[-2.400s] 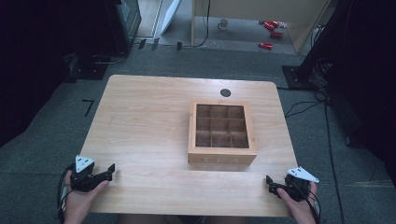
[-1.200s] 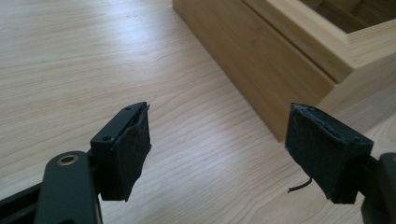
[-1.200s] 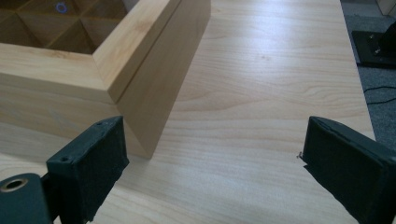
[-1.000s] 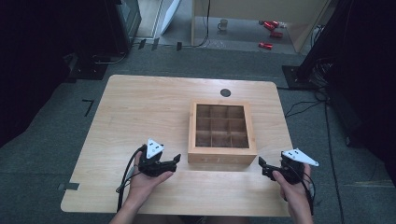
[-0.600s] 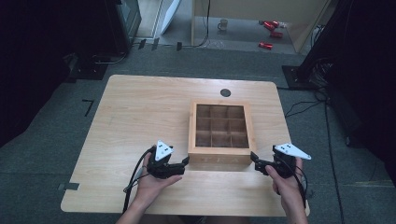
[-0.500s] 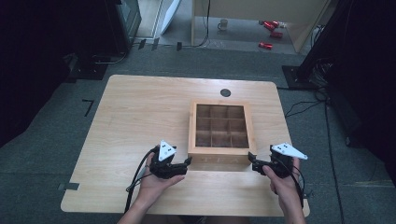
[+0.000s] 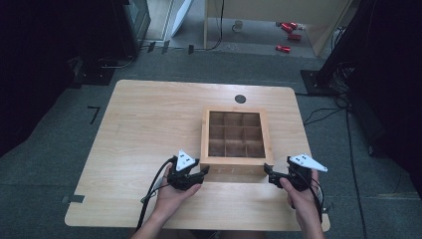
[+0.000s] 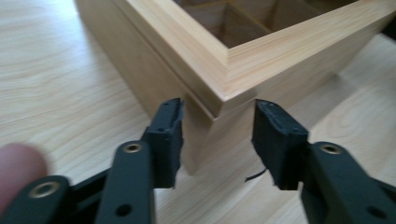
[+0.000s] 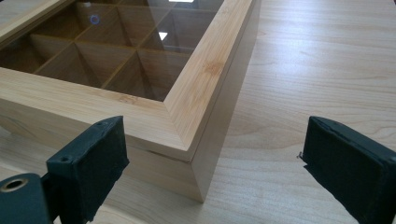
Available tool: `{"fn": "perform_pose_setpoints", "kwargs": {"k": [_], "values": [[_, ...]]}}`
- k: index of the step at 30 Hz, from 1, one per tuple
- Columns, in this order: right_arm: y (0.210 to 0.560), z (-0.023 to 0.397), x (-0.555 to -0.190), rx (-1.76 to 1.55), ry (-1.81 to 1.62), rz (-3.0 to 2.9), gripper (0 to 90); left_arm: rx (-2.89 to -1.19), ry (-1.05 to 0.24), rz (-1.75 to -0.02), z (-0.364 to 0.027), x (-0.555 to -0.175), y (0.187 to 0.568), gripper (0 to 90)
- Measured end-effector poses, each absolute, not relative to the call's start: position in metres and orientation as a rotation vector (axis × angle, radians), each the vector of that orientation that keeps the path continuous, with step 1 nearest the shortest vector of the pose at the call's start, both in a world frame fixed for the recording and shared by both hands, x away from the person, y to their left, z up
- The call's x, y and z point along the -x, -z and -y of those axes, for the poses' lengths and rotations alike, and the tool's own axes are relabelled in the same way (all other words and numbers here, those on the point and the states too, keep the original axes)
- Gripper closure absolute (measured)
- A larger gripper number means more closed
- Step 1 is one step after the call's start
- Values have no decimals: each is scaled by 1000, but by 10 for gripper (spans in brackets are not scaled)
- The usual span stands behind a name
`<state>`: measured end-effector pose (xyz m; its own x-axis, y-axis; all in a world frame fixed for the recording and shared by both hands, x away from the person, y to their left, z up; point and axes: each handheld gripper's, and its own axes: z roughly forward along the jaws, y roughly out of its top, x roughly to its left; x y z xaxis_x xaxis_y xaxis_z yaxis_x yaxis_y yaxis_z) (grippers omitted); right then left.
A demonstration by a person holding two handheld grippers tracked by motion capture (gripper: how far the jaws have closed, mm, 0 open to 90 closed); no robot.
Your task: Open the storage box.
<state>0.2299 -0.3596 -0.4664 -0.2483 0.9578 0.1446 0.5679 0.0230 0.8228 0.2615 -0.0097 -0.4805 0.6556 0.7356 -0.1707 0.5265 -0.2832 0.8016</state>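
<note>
Wooden divided box (image 7: pixel 236 139) is sitting mid-table (image 7: pixel 149 119); left gripper (image 8: pixel 217 135) and right gripper (image 9: pixel 212 165) are both gaping around its near corners, probably not touching yet.

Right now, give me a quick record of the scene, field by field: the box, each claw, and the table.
box: wooden box with a glass-topped lid, shut, nine compartments under the glass, nothing seen inside
box position: right of centre on the table, near its front edge
left claw: open, jaws either side of the box's near left corner, contact unclear
right claw: open wide, pointed at the near right corner, not gripping
table extras: a dark round spot behind the box
</note>
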Motion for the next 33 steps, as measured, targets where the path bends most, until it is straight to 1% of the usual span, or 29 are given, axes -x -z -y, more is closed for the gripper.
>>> {"fn": "perform_pose_setpoints", "kwargs": {"k": [3,6,9,18,33], "values": [[468,358,-230,-1546,-1125,-1857,65,-1963,-282,-977,8,-262,480,557],[470,357,-230,-1542,-1124,-1865,65,-1954,-267,-978,5,-262,478,602],[471,355,-231,-1540,-1122,-1874,65,-1964,-276,-969,5,-262,477,617],[473,352,-229,-1525,-1173,-1892,65,-1954,-248,-982,3,-264,476,627],[483,347,-230,-1510,-1204,-1932,65,-1955,-259,-972,3,-263,475,627]]}}
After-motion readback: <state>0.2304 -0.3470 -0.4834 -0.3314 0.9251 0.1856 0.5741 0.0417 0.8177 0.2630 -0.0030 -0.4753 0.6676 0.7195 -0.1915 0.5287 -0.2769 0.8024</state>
